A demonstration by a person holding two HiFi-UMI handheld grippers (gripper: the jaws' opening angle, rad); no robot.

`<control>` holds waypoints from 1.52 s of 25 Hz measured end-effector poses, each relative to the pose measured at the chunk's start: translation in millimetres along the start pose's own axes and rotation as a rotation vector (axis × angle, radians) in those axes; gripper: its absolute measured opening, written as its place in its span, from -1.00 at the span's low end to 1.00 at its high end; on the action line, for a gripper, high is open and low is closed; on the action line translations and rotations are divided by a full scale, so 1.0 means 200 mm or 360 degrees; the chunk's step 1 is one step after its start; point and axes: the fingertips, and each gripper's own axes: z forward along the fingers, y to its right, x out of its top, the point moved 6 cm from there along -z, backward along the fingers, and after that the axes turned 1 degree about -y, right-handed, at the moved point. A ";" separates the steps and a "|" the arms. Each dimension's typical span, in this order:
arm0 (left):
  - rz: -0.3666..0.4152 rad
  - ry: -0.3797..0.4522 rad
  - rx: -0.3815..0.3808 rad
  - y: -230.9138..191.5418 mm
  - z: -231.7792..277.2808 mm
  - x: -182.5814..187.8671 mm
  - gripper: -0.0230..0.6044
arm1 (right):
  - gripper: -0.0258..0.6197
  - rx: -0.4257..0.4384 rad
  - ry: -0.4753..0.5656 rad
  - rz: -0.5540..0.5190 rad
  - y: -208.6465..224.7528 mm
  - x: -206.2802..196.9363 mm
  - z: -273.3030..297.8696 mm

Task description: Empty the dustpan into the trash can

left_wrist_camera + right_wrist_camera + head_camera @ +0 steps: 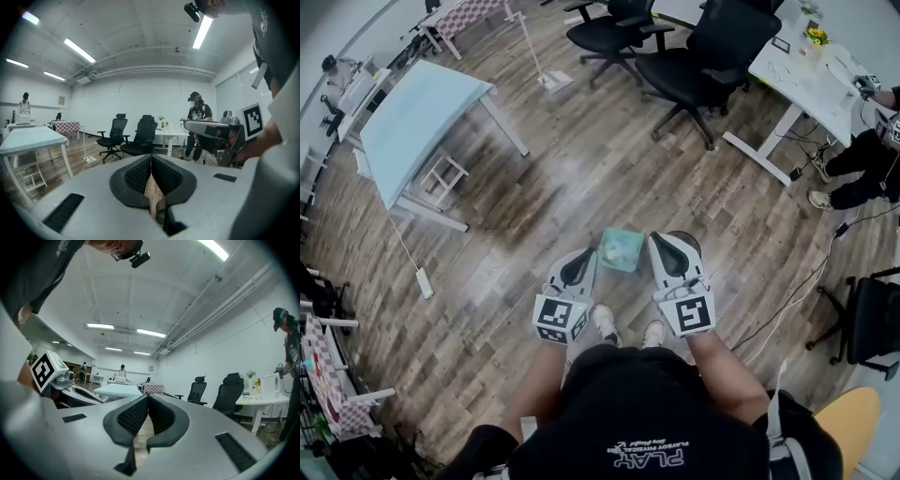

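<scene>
The left hand-held gripper (587,253) is clenched. In the left gripper view its two black pads (140,174) press together and nothing is between them. The right hand-held gripper (662,238) is clenched too, and the right gripper view shows its pads (133,416) touching with nothing held.

The person holds both in front of the body, side by side and a little apart. A small blue-green bin (622,249) stands on the wooden floor (581,178), between the tips of the two hand-held grippers and just beside each. It looks like the trash can seen from above, but I cannot be sure.

The person's shoes (605,323) are on the floor below the hand-held grippers. A light blue table (422,122) is well away past the left one. Black chairs (703,56) and a white table (811,80) are far past the right one.
</scene>
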 end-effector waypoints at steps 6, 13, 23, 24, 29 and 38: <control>-0.0024 -0.0091 -0.0012 -0.19 0.07 -0.09 -0.85 | -0.85 -0.0015 -0.0079 -0.0023 -0.03 -0.13 0.15; -0.0078 -0.0141 -0.0049 -0.31 0.23 -0.19 -0.85 | -0.85 -0.0066 -0.0169 -0.0033 -0.01 -0.20 0.23; -0.0125 -0.0309 -0.0133 -0.33 0.44 -0.35 -0.85 | -0.85 -0.0139 -0.0265 -0.0056 0.06 -0.33 0.29; -0.0132 -0.0338 -0.0137 -0.34 0.46 -0.38 -0.84 | -0.85 -0.0139 -0.0276 -0.0053 0.06 -0.35 0.29; -0.0196 -0.0494 -0.0108 -0.38 0.53 -0.54 -0.77 | -0.85 -0.0125 -0.0357 -0.0021 0.05 -0.50 0.31; -0.0270 -0.0812 -0.0065 -0.41 0.61 -0.90 -0.27 | -0.85 -0.0117 -0.0474 0.0059 -0.02 -0.71 0.32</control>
